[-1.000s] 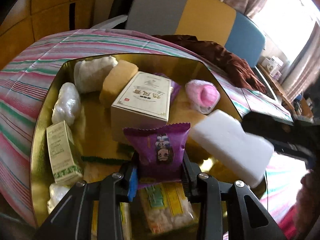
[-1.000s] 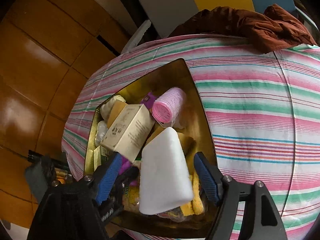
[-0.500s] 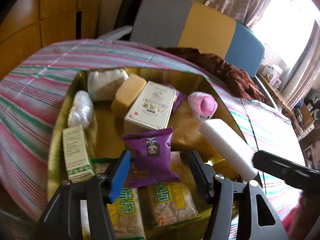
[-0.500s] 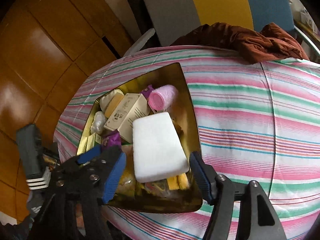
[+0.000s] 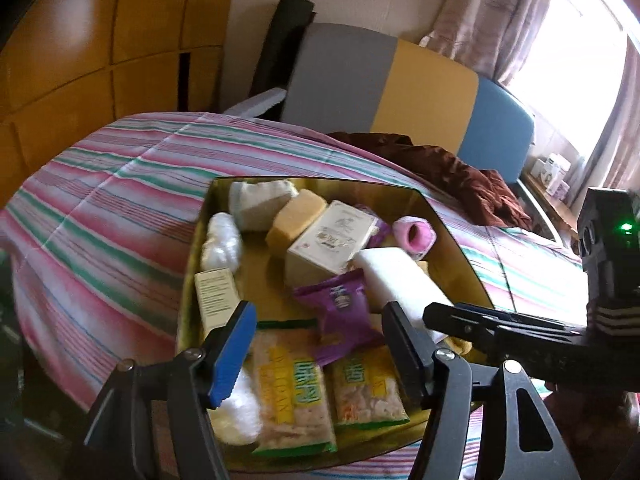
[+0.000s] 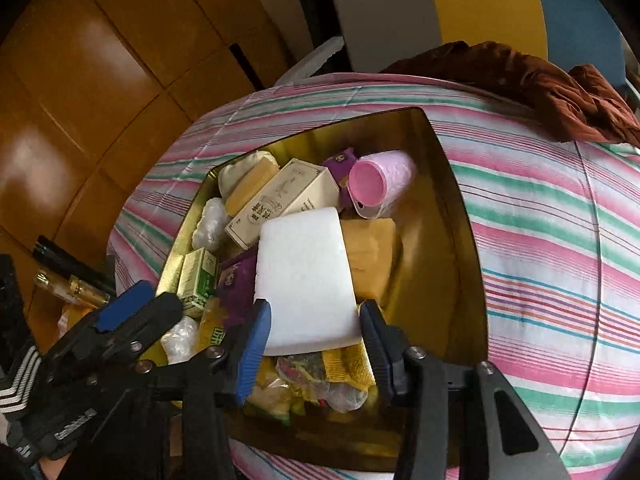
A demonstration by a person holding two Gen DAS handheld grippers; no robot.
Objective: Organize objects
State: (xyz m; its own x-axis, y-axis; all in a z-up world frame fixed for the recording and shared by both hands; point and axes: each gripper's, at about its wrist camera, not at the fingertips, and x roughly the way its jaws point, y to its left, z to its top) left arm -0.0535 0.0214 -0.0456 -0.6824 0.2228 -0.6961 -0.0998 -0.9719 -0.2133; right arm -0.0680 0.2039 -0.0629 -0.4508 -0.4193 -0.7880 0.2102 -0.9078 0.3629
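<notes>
Left wrist view looks down on a gold tin tray [image 5: 192, 268] set on a striped bedspread [image 5: 100, 216]. The left gripper [image 5: 316, 344] hangs above the near end of the tray with its jaws opening and nothing pinched between them; its pads stand clear of the purple snack packet [image 5: 340, 308], which lies loose inside the tray on top of two yellow-green snack bags [image 5: 292, 392]. Toward the tray's far end sit a cream printed box [image 5: 332, 240], a yellow sponge block [image 5: 296, 220], a white folded cloth [image 5: 260, 200] and a pink cup [image 5: 412, 232] on its side. A small green-and-white carton [image 5: 214, 300] stands against the tray's left wall, with a white crinkled bundle [image 5: 222, 240] beyond it.

In the right wrist view, the right gripper [image 6: 316, 340] is at the near edge of the tray [image 6: 460, 248], its jaws closing around the white foam block [image 6: 308, 276]. The near end of the block sits between the two pads; both pads lie right at its sides, though whether they already press on it cannot be told. The block slants across the middle of the tray, resting over the purple packet and a second yellow sponge [image 6: 372, 256]. A brown garment [image 6: 540, 92] lies on the bedspread well beyond the tray's far end.
</notes>
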